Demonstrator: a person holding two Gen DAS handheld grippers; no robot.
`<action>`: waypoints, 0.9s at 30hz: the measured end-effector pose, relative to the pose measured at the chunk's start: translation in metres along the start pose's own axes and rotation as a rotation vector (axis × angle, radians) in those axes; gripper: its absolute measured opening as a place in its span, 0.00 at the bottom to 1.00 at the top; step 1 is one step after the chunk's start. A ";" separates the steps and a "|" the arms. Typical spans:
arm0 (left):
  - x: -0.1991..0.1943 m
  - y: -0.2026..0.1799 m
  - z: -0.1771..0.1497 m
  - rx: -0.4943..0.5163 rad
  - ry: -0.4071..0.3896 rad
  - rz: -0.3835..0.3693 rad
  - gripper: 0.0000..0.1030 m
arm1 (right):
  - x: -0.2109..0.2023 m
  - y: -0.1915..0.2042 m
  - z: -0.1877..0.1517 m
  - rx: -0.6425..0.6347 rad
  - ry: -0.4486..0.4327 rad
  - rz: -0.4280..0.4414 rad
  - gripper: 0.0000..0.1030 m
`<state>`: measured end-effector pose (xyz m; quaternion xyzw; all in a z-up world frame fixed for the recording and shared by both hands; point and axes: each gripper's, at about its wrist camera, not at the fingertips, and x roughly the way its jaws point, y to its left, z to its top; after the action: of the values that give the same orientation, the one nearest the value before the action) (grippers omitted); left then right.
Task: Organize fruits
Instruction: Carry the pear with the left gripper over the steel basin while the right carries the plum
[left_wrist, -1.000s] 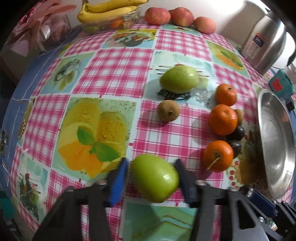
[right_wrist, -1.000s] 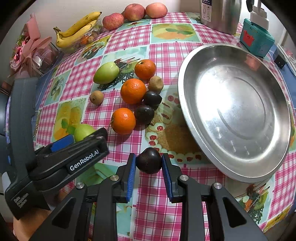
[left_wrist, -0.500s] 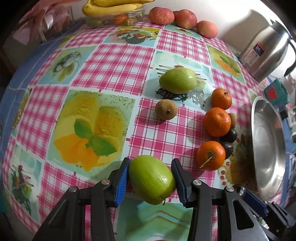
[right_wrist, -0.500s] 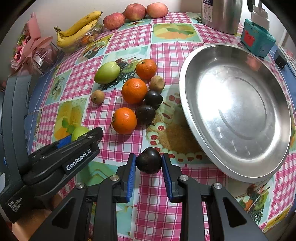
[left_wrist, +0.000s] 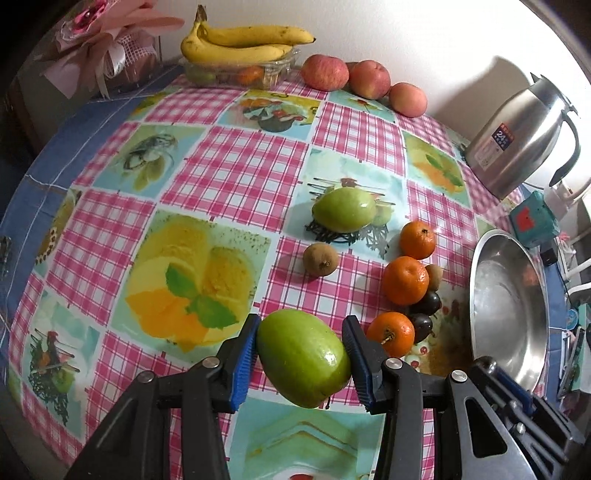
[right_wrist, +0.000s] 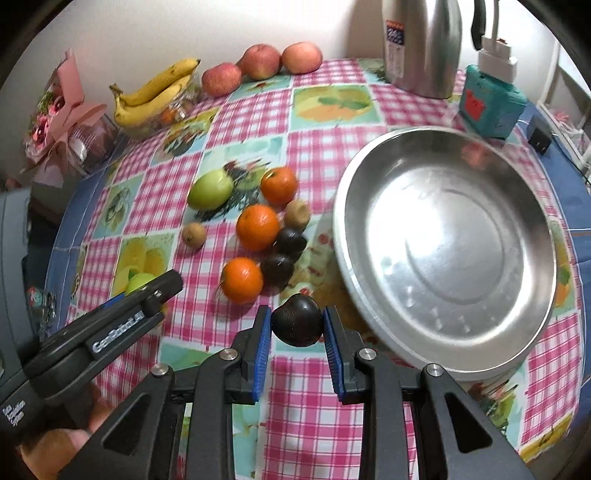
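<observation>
My left gripper (left_wrist: 301, 360) is shut on a green fruit (left_wrist: 303, 356) and holds it above the checked tablecloth. My right gripper (right_wrist: 297, 334) is shut on a dark plum (right_wrist: 296, 319), held just left of the steel plate (right_wrist: 447, 251). On the cloth lie a second green fruit (right_wrist: 209, 189), three oranges (right_wrist: 258, 227), two dark plums (right_wrist: 284, 254) and two small brown fruits (right_wrist: 193, 234). The left gripper also shows in the right wrist view (right_wrist: 122, 325), at the lower left.
Bananas (left_wrist: 243, 42) on a clear container and three apples (left_wrist: 364, 79) sit at the table's far edge. A steel kettle (right_wrist: 421, 44) and a teal box (right_wrist: 491, 101) stand behind the plate. A pink bouquet (right_wrist: 61, 125) is at the far left.
Both grippers have lifted and tilted up with their fruits held. The left gripper closed on the green fruit and raised it off the cloth. The fruits on the cloth have not moved.
</observation>
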<state>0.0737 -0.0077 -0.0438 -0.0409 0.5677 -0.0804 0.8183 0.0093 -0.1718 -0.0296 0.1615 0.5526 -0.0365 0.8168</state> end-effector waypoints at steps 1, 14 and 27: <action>0.001 0.001 0.000 0.000 0.003 0.004 0.46 | -0.001 -0.003 0.002 0.004 -0.005 -0.011 0.28; -0.007 -0.037 0.007 0.107 -0.002 0.017 0.46 | -0.010 -0.070 0.017 0.191 -0.044 -0.101 0.28; -0.019 -0.140 -0.004 0.370 -0.073 -0.071 0.46 | -0.016 -0.135 0.019 0.356 -0.058 -0.166 0.28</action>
<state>0.0519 -0.1422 -0.0055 0.0871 0.5115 -0.2107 0.8285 -0.0123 -0.3068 -0.0388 0.2559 0.5253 -0.2056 0.7851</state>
